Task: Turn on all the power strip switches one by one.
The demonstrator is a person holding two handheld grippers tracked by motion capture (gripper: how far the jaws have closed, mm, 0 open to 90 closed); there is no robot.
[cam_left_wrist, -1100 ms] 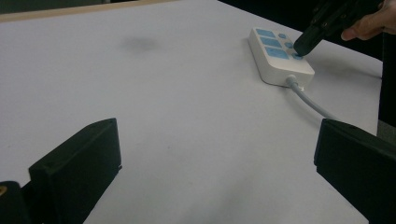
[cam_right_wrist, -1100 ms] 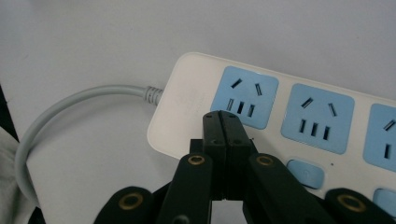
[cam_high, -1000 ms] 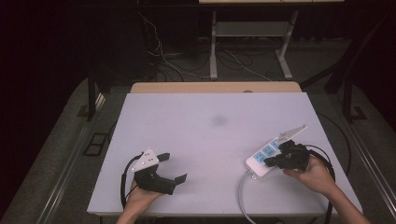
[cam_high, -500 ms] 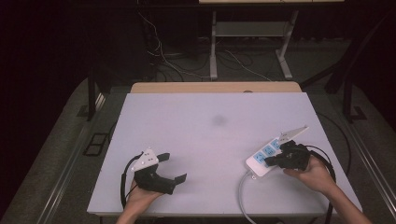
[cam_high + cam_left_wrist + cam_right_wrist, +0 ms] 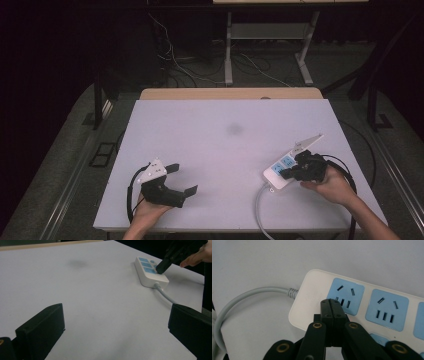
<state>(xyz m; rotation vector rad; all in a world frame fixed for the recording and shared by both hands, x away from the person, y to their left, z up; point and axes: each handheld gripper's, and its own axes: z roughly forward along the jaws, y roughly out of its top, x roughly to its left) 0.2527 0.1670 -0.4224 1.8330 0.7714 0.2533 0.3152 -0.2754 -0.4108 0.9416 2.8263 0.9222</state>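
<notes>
With jaws pressed together, right gripper (image 5: pixel 333 305) hovers—perhaps touching—over power strip (image 5: pixel 372 300).

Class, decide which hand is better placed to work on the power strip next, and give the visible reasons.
Right. The right gripper, jaws shut, is over the power strip near its cable end. The left gripper rests open across the table, far from it.

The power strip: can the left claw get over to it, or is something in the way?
Probably yes. The white table lies bare between the left claw and the power strip. Only the shut right claw sits on the strip's near end; its grey cable trails off.
</notes>
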